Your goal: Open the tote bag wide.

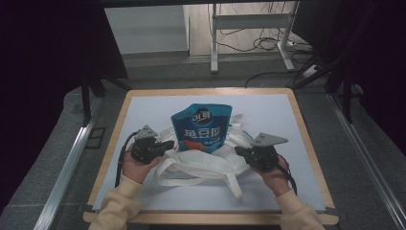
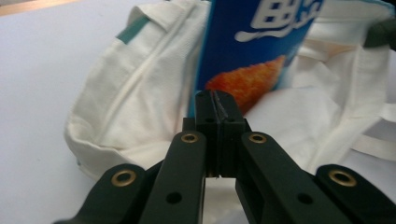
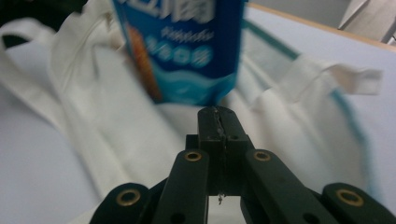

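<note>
Item 1: blue snack bag (image 1: 203, 127), printed with white characters and an orange food picture, standing upright in the mouth of the cloth bag, near the middle of the table (image 1: 143, 103).

Item 2: white cloth tote bag (image 1: 201, 163), lying flat and crumpled on the pale table surface, its straps (image 1: 234, 184) trailing toward the person (a teal label shows on 1 seam in the left gripper view (image 2: 128, 32)).

Item 3: left gripper (image 1: 167, 145), held in the left hand (image 1: 136, 167), jaws pressed together at the tote's left edge; whether cloth is pinched between them cannot be told.

Item 4: right gripper (image 1: 238, 151), held in the right hand (image 1: 273, 172), jaws likewise closed at the tote's right edge, just below the snack bag.
</note>
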`<state>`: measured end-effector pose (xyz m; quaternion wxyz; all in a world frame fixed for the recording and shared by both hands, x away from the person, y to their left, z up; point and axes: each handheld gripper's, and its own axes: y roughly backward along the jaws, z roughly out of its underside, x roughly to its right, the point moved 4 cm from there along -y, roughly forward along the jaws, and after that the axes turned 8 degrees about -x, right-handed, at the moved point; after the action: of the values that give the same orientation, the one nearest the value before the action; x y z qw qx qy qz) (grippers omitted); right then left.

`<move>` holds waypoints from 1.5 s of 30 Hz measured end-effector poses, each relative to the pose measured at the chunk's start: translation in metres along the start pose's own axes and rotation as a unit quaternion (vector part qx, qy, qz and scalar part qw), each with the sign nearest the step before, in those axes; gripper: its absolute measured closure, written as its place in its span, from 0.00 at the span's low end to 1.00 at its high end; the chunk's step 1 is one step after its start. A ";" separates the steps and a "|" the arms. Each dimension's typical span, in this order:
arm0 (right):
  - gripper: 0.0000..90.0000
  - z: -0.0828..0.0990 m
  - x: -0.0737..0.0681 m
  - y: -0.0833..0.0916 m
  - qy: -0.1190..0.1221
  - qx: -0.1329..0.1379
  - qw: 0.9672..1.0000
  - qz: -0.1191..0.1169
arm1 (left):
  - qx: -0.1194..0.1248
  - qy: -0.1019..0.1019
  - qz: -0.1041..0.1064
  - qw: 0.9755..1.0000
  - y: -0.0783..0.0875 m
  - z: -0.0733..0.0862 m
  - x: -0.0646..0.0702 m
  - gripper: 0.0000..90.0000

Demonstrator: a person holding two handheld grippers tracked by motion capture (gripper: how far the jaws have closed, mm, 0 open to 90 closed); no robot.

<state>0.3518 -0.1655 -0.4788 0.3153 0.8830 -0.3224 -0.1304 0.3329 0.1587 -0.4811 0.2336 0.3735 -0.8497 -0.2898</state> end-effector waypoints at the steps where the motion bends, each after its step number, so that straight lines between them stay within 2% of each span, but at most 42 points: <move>1: 0.99 0.000 0.000 0.000 0.000 0.000 1.000 0.000 | 0.000 0.000 0.000 1.000 0.000 0.000 0.000 1.00; 3: 0.99 -0.011 0.013 -0.005 -0.004 -0.013 1.000 0.011 | -0.004 -0.005 0.010 1.000 0.000 0.003 0.007 1.00; 6: 0.99 -0.021 0.025 -0.016 -0.008 -0.035 0.999 0.012 | -0.010 -0.010 0.014 1.000 -0.002 0.006 0.013 1.00; 9: 0.99 -0.026 0.030 -0.023 -0.012 -0.049 0.999 0.010 | -0.022 -0.014 0.020 0.999 -0.007 0.010 0.018 1.00; 11: 0.99 -0.030 0.036 -0.031 -0.014 -0.066 0.998 0.017 | -0.030 -0.015 0.023 0.999 -0.010 0.013 0.019 1.00; 14: 0.99 -0.031 0.042 -0.039 -0.012 -0.088 0.996 0.030 | -0.041 -0.013 0.026 0.999 -0.015 0.020 0.020 1.00; 19: 0.99 -0.023 0.057 -0.052 -0.030 -0.118 0.992 0.041 | -0.054 -0.015 0.029 0.998 -0.019 0.030 0.022 1.00; 23: 0.99 -0.022 0.062 -0.056 -0.034 -0.117 0.992 0.040 | -0.060 -0.017 0.029 0.998 -0.022 0.032 0.022 1.00; 26: 0.99 -0.022 0.067 -0.058 -0.038 -0.120 0.991 0.048 | -0.071 -0.020 0.032 0.997 -0.026 0.035 0.023 1.00; 29: 0.99 -0.019 0.074 -0.065 -0.055 -0.125 0.990 0.045 | -0.081 -0.028 0.031 0.996 -0.028 0.041 0.026 1.00; 32: 0.99 -0.017 0.077 -0.070 -0.059 -0.128 0.989 0.052 | -0.084 -0.027 0.034 0.996 -0.028 0.043 0.026 1.00; 37: 0.99 -0.015 0.080 -0.077 -0.068 -0.132 0.987 0.056 | -0.090 -0.031 0.032 0.995 -0.030 0.046 0.027 1.00; 45: 0.99 -0.014 0.081 -0.076 -0.077 -0.125 0.988 0.055 | -0.097 -0.031 0.037 0.994 -0.035 0.046 0.025 1.00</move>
<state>0.4559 -0.1666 -0.5191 0.4039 0.8050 -0.3748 -0.2199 0.3066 0.1345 -0.5330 0.2524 0.3078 -0.8380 -0.3732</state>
